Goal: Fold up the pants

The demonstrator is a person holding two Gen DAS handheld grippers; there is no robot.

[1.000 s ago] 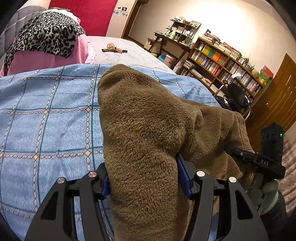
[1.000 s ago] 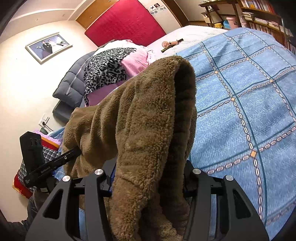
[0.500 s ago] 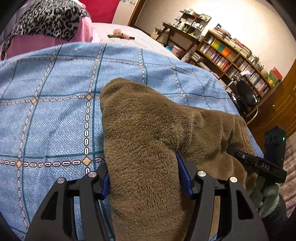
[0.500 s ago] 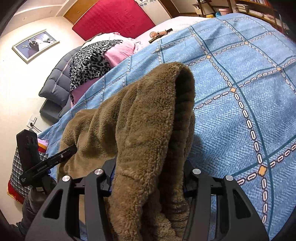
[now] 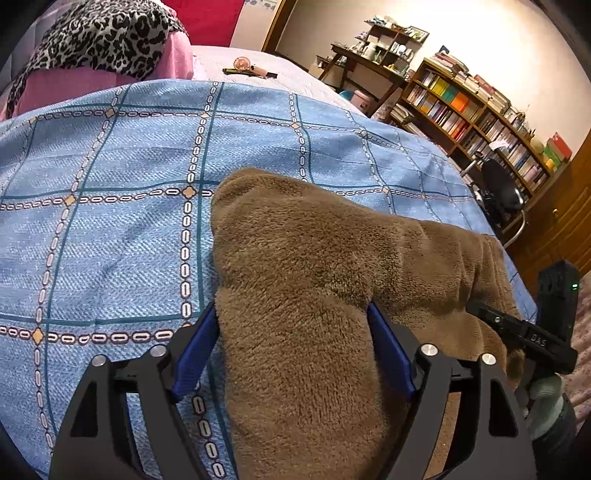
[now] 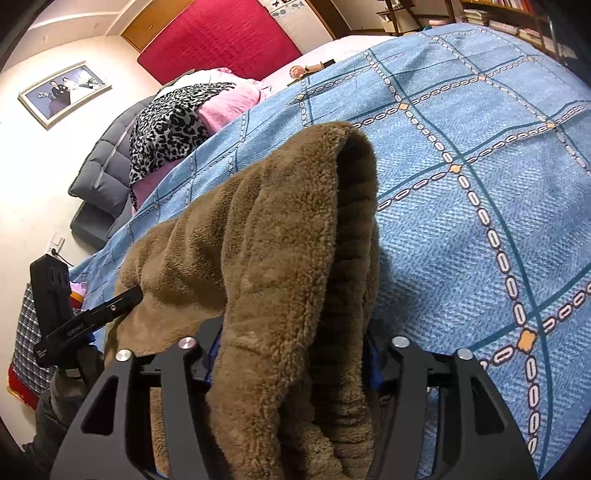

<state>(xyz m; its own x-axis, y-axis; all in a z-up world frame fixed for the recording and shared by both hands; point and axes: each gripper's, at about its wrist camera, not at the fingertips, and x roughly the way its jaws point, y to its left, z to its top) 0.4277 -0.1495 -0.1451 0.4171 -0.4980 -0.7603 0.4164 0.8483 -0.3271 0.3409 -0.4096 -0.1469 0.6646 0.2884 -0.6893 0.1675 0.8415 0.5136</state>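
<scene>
A: Bedroom. Bed with a blue checked bedspread; leopard-print cloth over pink bedding past the bedspread's far left edge, bookshelf beyond its right side.

B: Where are the pants?

A: Brown fleece pants lie on the bedspread's near right part, one end lifted by both claws. Starting left: the left gripper has its blue pads pressed against a thick bunch of fleece, pinching it. In its view the fabric runs from that bunch toward the bedspread's right edge, where the right gripper shows at the margin.

B: And the right one?

A: In its own view the right gripper is clamped on a doubled layer, ribbed waistband side showing, with a hood-like fold standing above the bedspread. The left gripper appears at this view's left edge.

B: Risks?

A: My judgement: the fleece is bulky and each grip holds a wad, not a clean edge. A layer could slip out, or the fold land crooked if one hand leads. The slack between the grippers could bunch underneath.

B: Pose?

A: Both held low over the bedspread's near edge, fingers pointing toward the headboard, roughly parallel, apart.
</scene>
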